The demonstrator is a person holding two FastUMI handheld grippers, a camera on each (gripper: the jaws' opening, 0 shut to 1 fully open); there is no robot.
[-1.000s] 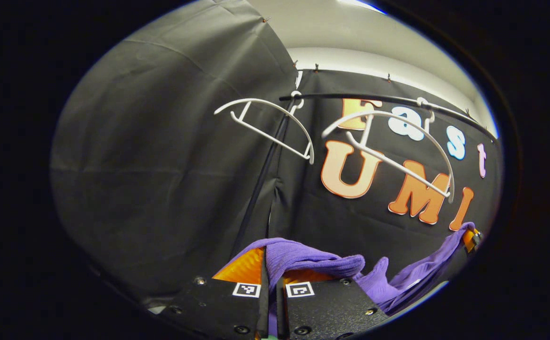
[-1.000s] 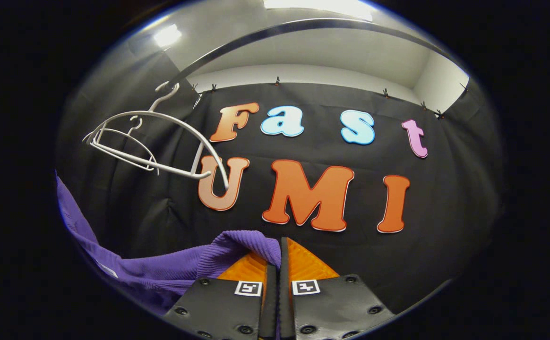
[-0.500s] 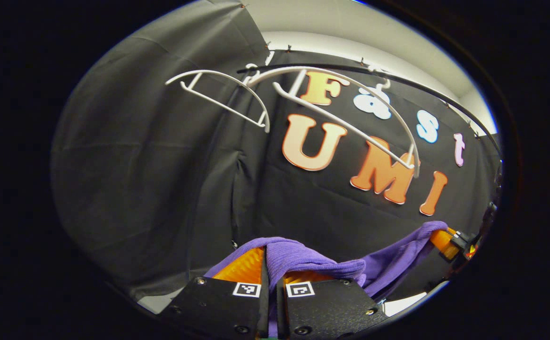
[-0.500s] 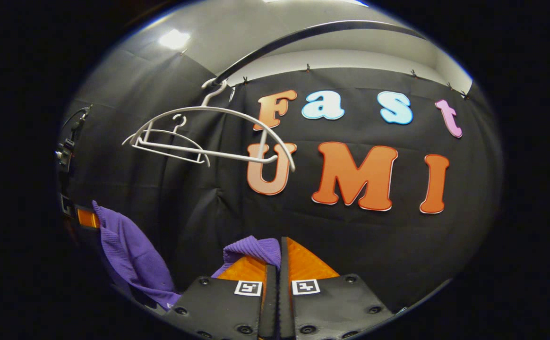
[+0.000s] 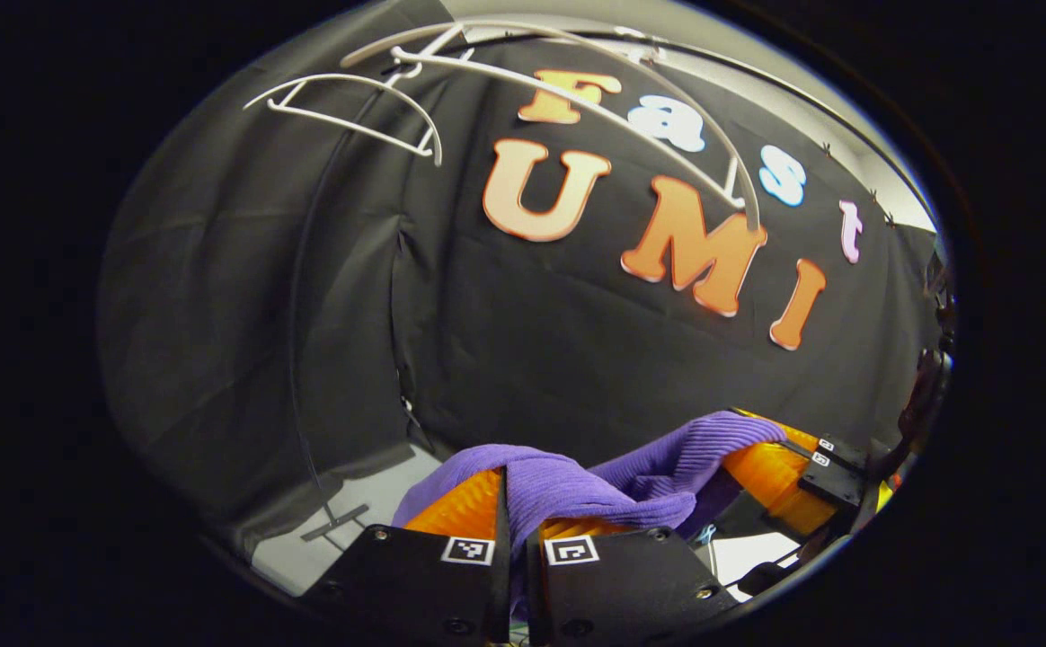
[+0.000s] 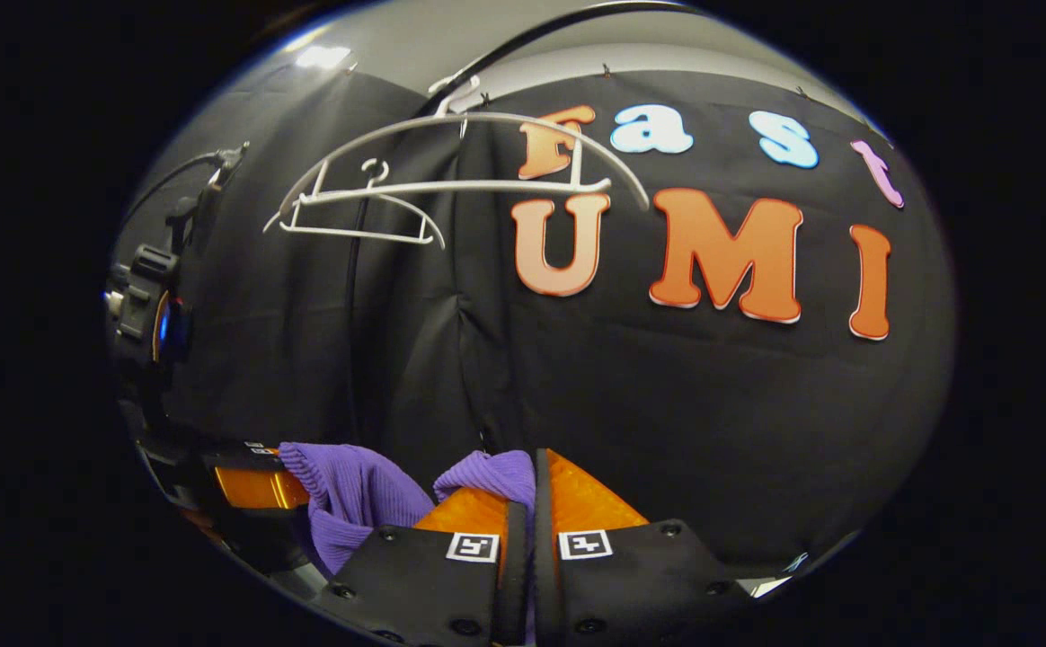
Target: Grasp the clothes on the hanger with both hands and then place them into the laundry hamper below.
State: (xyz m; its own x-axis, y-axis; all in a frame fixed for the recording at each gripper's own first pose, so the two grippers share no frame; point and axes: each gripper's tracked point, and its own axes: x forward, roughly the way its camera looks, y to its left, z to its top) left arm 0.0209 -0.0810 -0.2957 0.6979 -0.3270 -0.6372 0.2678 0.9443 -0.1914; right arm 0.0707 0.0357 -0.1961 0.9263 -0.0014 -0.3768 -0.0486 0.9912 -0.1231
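Left gripper (image 5: 516,503): jaws pinched narrow on a fold of the purple garment (image 5: 577,485), cloth bunched over and between them. From there, draped across to the right gripper (image 5: 779,467), seen low and off to the right of the jaws with the knit lying over its fingers. Two white hangers (image 5: 352,103) bare on the rail (image 5: 757,90), high above the jaws.

Right gripper (image 6: 530,499): jaws likewise nearly together, clamped on the purple garment (image 6: 487,472), a ridge of it poking up at the left finger. More cloth (image 6: 343,490) just left of the jaws, over the left gripper (image 6: 253,485). White hangers (image 6: 370,193) well above, up and to the left. Hamper out of sight.
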